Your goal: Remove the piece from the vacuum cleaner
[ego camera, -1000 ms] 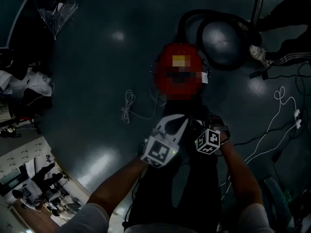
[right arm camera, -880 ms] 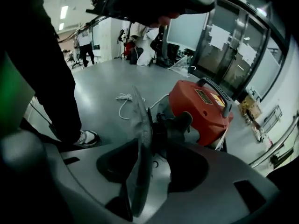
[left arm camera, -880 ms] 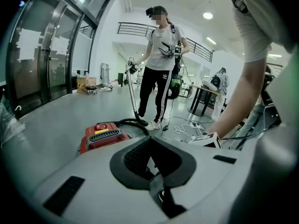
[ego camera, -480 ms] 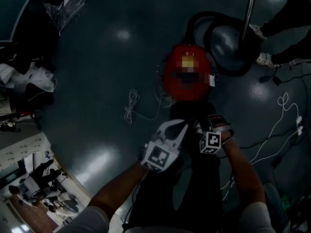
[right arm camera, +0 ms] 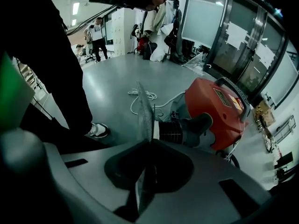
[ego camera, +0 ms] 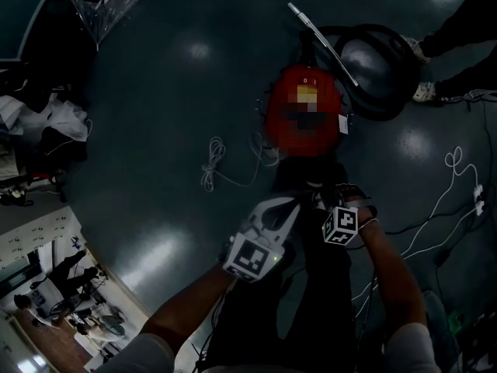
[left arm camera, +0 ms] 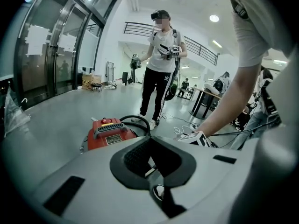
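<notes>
The red vacuum cleaner (ego camera: pixel 307 115) stands on the dark floor ahead of me, also seen in the left gripper view (left arm camera: pixel 108 133) and the right gripper view (right arm camera: pixel 219 108). A black ribbed hose connector (right arm camera: pixel 187 129) plugs into its near end (ego camera: pixel 303 173). My right gripper (right arm camera: pixel 148 118) is just short of that connector, its jaws closing and almost together, with nothing visible between them. In the head view the right gripper (ego camera: pixel 324 200) sits beside my left gripper (ego camera: pixel 286 206), which hangs open and empty a little back from the vacuum.
A black hose coil (ego camera: pixel 373 68) with a metal wand (ego camera: pixel 322 43) across it lies beyond the vacuum. A white cable (ego camera: pixel 225 165) trails on the floor to the left and thin cables (ego camera: pixel 450 177) to the right. Another person (left arm camera: pixel 161 69) stands past the vacuum. My shoe (right arm camera: pixel 98 130) is near the right gripper.
The metal wand, earlier upright at the top right, now lies slanted across the hose coil. Both grippers sit slightly lower in the head view, still at the vacuum's near end.
</notes>
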`<state>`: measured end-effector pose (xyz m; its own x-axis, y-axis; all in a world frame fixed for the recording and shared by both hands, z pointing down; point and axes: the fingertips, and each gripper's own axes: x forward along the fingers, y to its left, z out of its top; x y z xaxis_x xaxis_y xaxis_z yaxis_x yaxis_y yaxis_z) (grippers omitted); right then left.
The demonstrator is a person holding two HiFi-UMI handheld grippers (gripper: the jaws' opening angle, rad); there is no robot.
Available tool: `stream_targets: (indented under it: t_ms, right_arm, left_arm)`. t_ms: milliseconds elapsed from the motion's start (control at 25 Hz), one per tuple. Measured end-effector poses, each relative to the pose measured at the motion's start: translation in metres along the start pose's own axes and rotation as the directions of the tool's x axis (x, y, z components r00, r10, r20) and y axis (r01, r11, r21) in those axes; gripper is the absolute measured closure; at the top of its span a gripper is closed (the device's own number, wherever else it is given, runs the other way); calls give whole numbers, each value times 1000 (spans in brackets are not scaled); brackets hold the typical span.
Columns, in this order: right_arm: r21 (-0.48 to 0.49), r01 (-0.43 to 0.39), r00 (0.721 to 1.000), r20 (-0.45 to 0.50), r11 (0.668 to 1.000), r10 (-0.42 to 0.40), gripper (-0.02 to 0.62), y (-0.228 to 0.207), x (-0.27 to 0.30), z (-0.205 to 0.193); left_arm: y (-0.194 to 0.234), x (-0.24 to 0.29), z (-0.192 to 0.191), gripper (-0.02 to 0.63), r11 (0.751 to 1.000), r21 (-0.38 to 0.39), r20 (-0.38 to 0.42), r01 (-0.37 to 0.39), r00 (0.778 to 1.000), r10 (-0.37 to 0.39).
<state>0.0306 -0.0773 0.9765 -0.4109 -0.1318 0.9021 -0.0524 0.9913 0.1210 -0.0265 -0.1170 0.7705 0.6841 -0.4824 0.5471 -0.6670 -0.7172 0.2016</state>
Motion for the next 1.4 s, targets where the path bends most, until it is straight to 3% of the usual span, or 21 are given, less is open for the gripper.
stream_targets:
  t_ms: [320, 440, 680, 920, 1400]
  right_arm:
    - [222, -111, 994, 39, 969, 105, 555, 8, -4, 3]
    - [230, -157, 988, 44, 961, 151, 555, 22, -2, 8]
    - [253, -103, 995, 37, 962, 97, 555, 33, -29, 13]
    - [281, -48, 997, 71, 958, 29, 555, 31, -118, 57]
    - [316, 20, 985, 159, 949, -74, 555, 37, -354, 182]
  left_arm:
    - [-12, -17, -7, 600, 1000, -12, -1, -1, 1000, 1]
    - [-12, -20, -7, 600, 1000, -11, -10, -2, 1000, 2]
    - [-15, -34, 6, 600, 1000, 5, -4, 5, 1000, -5]
    - [-40, -77, 51, 600, 1000, 7, 7, 23, 1000, -23]
    - [-132, -219, 193, 600, 995, 20, 60, 102, 993, -103]
